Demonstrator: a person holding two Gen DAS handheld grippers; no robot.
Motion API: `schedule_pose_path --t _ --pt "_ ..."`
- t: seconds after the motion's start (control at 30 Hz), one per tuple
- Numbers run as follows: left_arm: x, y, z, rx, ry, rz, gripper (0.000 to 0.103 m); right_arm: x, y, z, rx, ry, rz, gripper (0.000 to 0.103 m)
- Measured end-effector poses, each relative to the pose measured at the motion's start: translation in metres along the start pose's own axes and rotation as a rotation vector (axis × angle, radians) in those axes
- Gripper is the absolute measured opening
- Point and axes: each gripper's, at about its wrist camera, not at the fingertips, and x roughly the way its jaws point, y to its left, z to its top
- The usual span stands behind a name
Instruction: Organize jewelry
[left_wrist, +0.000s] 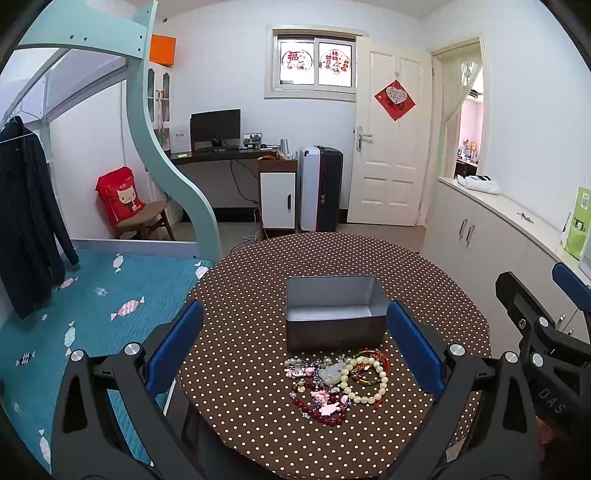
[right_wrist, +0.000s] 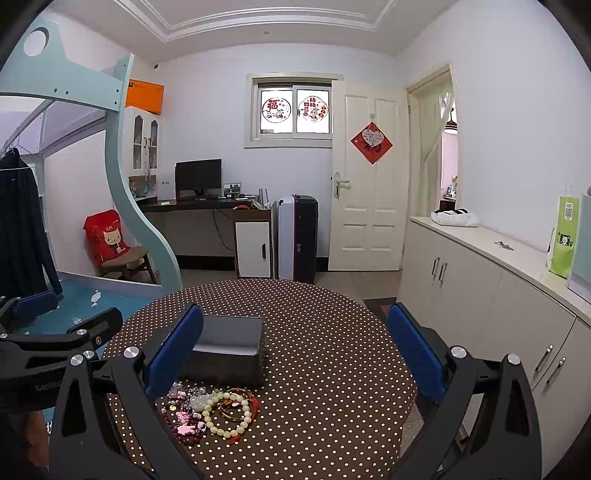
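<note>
A pile of jewelry (left_wrist: 334, 384) lies on the round polka-dot table (left_wrist: 258, 295), in front of an open grey metal box (left_wrist: 332, 314). It holds a pale bead bracelet (left_wrist: 364, 384), a dark red bead bracelet (left_wrist: 317, 410), pink charms and a jade pendant. My left gripper (left_wrist: 295, 343) is open and empty above the pile. In the right wrist view the pile (right_wrist: 210, 411) and the box (right_wrist: 229, 347) sit at lower left. My right gripper (right_wrist: 295, 350) is open and empty, to the right of them above the table (right_wrist: 332, 350).
The right gripper shows at the right edge of the left wrist view (left_wrist: 535, 325). A bed with a teal cover (left_wrist: 92, 306) stands left of the table. White cabinets (right_wrist: 480, 295) run along the right. A desk, a suitcase and a door stand at the back.
</note>
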Motion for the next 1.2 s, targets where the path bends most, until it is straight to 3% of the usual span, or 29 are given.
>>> schedule_pose_path --t 1.2 --pt "-0.0062 0.0062 -0.0067 -0.005 0.014 0.002 0.098 -0.0047 0.0017 0.0017 0.002 0.029 0.005 0.096"
